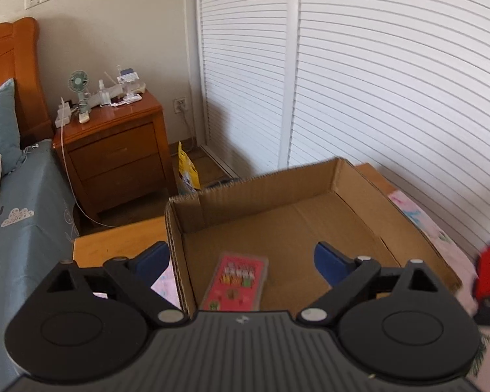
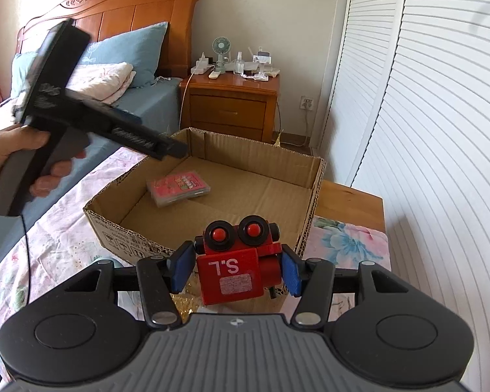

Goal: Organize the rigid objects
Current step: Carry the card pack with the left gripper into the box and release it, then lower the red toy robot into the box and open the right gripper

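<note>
Cardboard box (image 1: 277, 215), open-topped, fills the middle of the left wrist view, resting on a wooden counter (image 1: 114, 245) whose bare corner shows at 9 o'clock of the box. A pink card pack (image 1: 235, 282) lies flat on the box floor near its 6 o'clock wall. The left claw (image 1: 241, 261) hangs over that wall, released, its blue pads spread wide with nothing between them; one pad sits outside the box's left wall. At 3 o'clock, blurred at the frame edge, is the red toy robot (image 1: 488, 272). A bedside cabinet (image 1: 114, 150) stands at 11 o'clock, beside the bed (image 1: 19, 228). In the right wrist view, the right claw (image 2: 236, 269) is clenched on the red toy robot (image 2: 235, 261), blue pads pressing its two sides; the robot's base, marked "S.L", faces the camera just short of the box's (image 2: 212, 196) near wall. The card pack (image 2: 179, 187) lies inside toward 11 o'clock. At 9 o'clock, a hand (image 2: 13, 150) holds the left claw's handle above the floral cloth (image 2: 65, 228).
</note>
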### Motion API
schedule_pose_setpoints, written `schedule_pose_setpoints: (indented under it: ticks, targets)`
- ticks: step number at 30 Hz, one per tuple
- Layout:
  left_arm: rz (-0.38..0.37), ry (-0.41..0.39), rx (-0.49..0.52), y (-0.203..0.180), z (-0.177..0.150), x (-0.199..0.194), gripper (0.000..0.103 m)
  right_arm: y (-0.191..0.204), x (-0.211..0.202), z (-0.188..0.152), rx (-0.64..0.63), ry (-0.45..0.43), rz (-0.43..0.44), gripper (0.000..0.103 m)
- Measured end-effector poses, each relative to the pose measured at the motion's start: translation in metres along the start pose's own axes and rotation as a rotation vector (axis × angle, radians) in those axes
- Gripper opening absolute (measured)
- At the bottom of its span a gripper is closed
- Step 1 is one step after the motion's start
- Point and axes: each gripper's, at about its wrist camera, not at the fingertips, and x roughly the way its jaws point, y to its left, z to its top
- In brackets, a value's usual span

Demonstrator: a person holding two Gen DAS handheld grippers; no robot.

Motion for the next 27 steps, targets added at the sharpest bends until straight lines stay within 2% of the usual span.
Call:
schedule_pose_setpoints:
  ticks: [6, 13, 17, 21, 26, 27]
  targets:
    - [-0.017, -0.012, 0.016, -0.005, -0.03, -0.045, 0.1, 0.005, 0.002, 0.01, -0.004, 0.013, -0.011, 0.06]
    - [-0.013, 0.029, -0.027, -0.02, -0.08, -0.093, 0.1, 0.008, 0.016, 0.032, 0.002, 0.039, -0.014, 0.06]
    - [0.05, 0.014, 0.012, -0.036, -0.105, -0.107, 0.1, 0.007, 0.036, 0.051, 0.009, 0.064, -0.016, 0.06]
    - [0.046, -0.005, 0.0, -0.04, -0.115, -0.117, 0.1, 0.002, 0.062, 0.07, 0.007, 0.088, -0.04, 0.06]
    - [0.085, -0.031, -0.015, -0.04, -0.124, -0.122, 0.1, -0.011, 0.096, 0.09, 0.034, 0.126, -0.065, 0.06]
    - [0.091, -0.035, -0.02, -0.039, -0.124, -0.121, 0.1, -0.012, 0.102, 0.093, 0.034, 0.13, -0.066, 0.063]
